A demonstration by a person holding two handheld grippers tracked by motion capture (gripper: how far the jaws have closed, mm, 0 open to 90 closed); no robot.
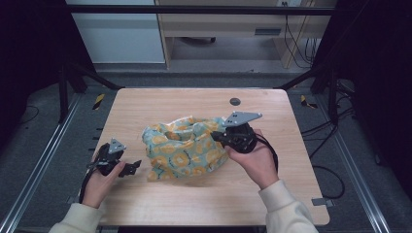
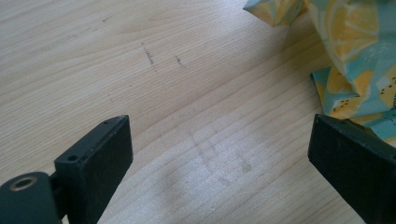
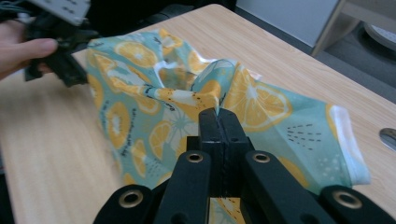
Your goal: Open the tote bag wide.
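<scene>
In the high view, a crumpled cloth (image 1: pixel 187 148) printed with orange slices on pale blue is lying near the middle of the wooden counter (image 1: pixel 194 204), bunched up rather than flat; the right claw (image 1: pixel 219 135) is pressing into the cloth's right edge, with the person's right hand (image 1: pixel 252 158) wrapping around it from below; the left claw (image 1: pixel 135 166) is sitting just beside the cloth's lower left corner, held by the left hand (image 1: pixel 99 182); a small dark round disc (image 1: pixel 235 101) is lying on the counter well beyond the cloth.

In the left gripper view, the left claw (image 2: pixel 219 154) is standing released, its two black jaws spread wide with bare counter (image 2: pixel 140 70) between them; the cloth (image 2: pixel 355 56) is rising at the upper right, near the right-hand jaw, though whether it is touching that jaw I cannot tell.

In the right gripper view, the right claw (image 3: pixel 218 114) is clenched on a fold of the cloth (image 3: pixel 261 105), its jaws meeting tightly and lifting the fabric into a peak; the left claw (image 3: pixel 77 74) is showing at the far side of the cloth, at upper left, with fingers (image 3: pixel 28 49) curling around it; the counter (image 3: pixel 289 60) is stretching away behind.
</scene>
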